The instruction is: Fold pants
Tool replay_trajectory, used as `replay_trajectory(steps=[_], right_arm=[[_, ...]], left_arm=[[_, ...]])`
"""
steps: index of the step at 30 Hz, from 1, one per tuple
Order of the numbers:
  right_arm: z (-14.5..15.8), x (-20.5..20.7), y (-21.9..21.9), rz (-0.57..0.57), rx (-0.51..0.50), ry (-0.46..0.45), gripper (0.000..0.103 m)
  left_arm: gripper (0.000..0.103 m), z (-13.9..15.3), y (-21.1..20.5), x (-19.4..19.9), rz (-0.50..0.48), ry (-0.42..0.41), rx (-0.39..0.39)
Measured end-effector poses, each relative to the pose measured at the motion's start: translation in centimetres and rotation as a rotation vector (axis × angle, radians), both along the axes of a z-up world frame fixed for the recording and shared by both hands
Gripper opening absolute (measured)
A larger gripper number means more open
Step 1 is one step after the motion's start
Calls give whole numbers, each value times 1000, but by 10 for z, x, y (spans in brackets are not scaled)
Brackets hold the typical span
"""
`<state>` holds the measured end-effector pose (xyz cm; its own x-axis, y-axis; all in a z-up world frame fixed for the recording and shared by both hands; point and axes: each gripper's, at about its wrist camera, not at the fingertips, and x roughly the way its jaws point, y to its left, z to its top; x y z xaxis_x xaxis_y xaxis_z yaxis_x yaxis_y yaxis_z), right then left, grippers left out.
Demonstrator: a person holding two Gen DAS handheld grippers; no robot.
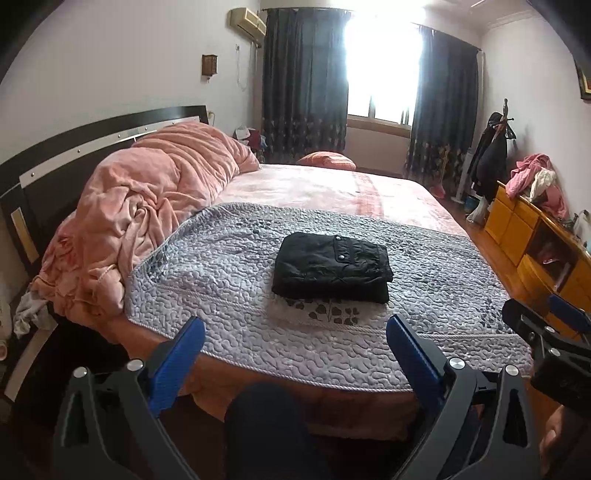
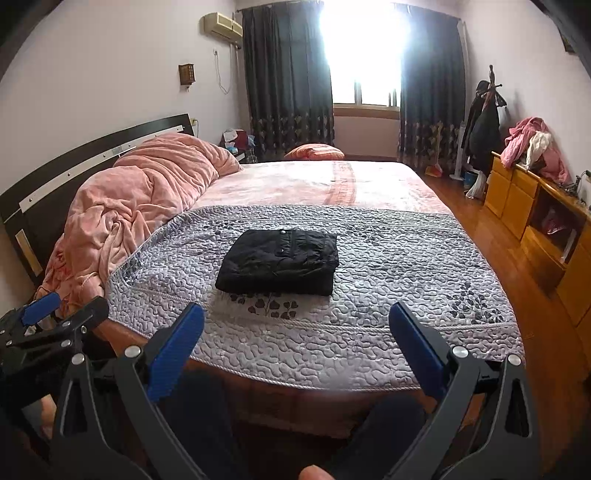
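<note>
Pale walls, wood floor point(image 2: 476, 236). Bright window point(image 2: 364, 51) between dark curtains point(image 2: 288, 74), glare washing out the panes. Wide bed point(image 2: 325, 181) with dark headboard point(image 2: 74, 166), heaped pink duvet point(image 2: 140, 184), grey quilted cover point(image 2: 388, 251). Yellow wooden cabinet point(image 2: 517, 199) along right wall.

Home bedroom: double bed point(image 2: 332, 184) w/ dark headboard point(image 2: 92, 155), pink duvet point(image 2: 140, 184), curtained window point(image 2: 362, 66), wall AC unit point(image 2: 222, 25), wooden dresser point(image 2: 517, 199), coat rack point(image 2: 485, 110).

One folded pants point(image 1: 331, 266), two grippers, one quilt point(image 1: 221, 266), one blanket point(image 1: 155, 199), perhaps one pillow point(image 1: 327, 160).
</note>
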<state>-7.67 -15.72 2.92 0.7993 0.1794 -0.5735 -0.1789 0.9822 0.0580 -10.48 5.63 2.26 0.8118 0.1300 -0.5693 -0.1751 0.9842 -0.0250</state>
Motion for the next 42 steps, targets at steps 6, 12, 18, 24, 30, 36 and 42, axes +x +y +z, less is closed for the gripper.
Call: replay_trajectory(steps=[6, 12, 18, 24, 30, 36, 42], right_arm=[[-3, 4, -1, -2, -2, 11, 100], [-2, 6, -1, -7, 0, 8, 100], [-5, 9, 0, -4, -3, 17, 100], [-8, 12, 2, -6, -3, 23, 100], [-12, 13, 2, -10, -1, 33, 100], [-15, 15, 1, -11, 2, 39, 100], [-20, 16, 0, -13, 8, 48, 100]], left_arm=[[99, 0, 0, 2, -3, -9, -2], [99, 1, 1, 2, -4, -15, 0], [99, 1, 0, 3, -4, -11, 2], [99, 1, 0, 4, -5, -6, 1], [99, -1, 0, 7, -7, 3, 1], [99, -3, 1, 10, -10, 10, -1], [99, -5, 1, 11, -13, 18, 0]])
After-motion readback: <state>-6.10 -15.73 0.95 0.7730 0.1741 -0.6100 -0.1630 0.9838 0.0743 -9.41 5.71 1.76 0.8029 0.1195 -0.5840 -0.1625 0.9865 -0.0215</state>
